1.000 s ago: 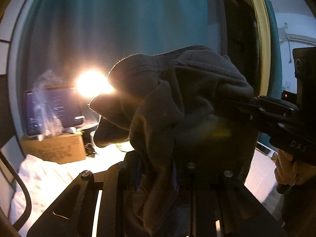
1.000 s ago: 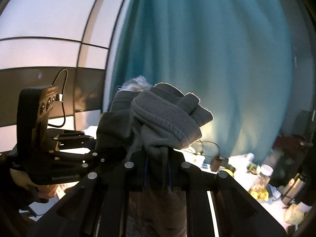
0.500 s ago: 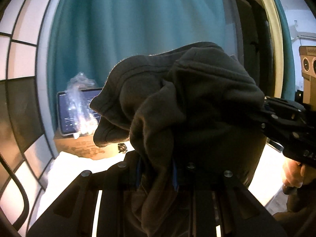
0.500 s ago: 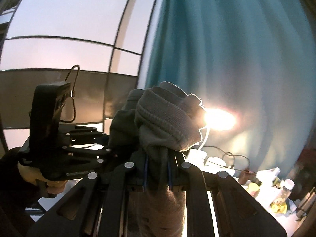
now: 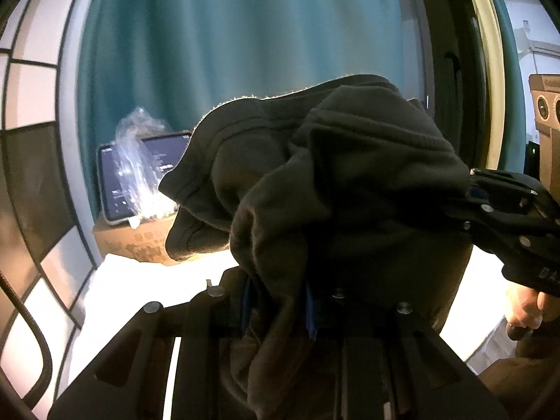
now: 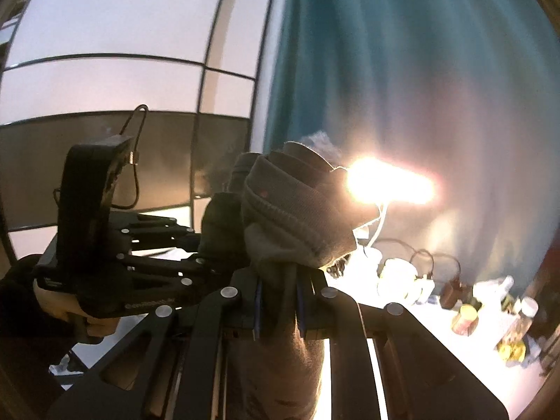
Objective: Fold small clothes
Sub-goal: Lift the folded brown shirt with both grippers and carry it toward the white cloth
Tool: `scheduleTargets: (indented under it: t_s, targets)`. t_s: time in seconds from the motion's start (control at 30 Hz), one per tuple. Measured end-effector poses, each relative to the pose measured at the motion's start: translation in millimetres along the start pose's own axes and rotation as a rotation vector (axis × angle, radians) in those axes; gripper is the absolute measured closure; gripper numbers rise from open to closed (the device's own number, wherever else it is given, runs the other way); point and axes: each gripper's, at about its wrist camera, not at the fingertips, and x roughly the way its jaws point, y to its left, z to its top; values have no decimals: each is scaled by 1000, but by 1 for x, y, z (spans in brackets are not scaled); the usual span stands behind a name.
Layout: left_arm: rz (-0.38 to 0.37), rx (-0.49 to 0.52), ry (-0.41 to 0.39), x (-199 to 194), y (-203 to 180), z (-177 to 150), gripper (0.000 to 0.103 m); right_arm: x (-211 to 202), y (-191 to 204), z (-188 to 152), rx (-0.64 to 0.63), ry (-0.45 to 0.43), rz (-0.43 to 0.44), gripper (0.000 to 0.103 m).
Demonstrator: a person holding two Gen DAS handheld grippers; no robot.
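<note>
Grey garment (image 5: pixel 350 189) is held aloft before the curtain (image 5: pixel 245 35) — clamped by left gripper (image 5: pixel 278 309) and right gripper (image 6: pixel 278 309); spreading flat is judged next.

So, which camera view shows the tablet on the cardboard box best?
The left wrist view: the tablet leans on the cardboard box, screen lit, partly behind a clear plastic bag. The right wrist view does not show it.

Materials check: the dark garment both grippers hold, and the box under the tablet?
Garment: looks like a soft, matte grey knit, maybe fleece; fuzzy backlit edges, ribbed band. Box: brown, matte, printed; probably cardboard.
</note>
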Motion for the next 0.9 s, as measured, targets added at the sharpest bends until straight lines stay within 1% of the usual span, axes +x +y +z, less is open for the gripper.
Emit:
scheduleTargets:
  t_s: [0.13, 0.37, 0.67, 0.9]
  targets:
    - [-19, -5, 24, 17, -1, -1, 81, 10, -15, -9, 38, 30, -21, 87]
    - [-27, 1, 74, 47, -2, -4, 81, 33, -43, -24, 94, 79, -47, 87]
    - [-47, -17, 145, 91, 7, -11, 81, 66, -72, -42, 145, 137, -54, 87]
    - [-45, -24, 202, 124, 16, -20, 81, 99, -94, -57, 182, 183, -49, 87]
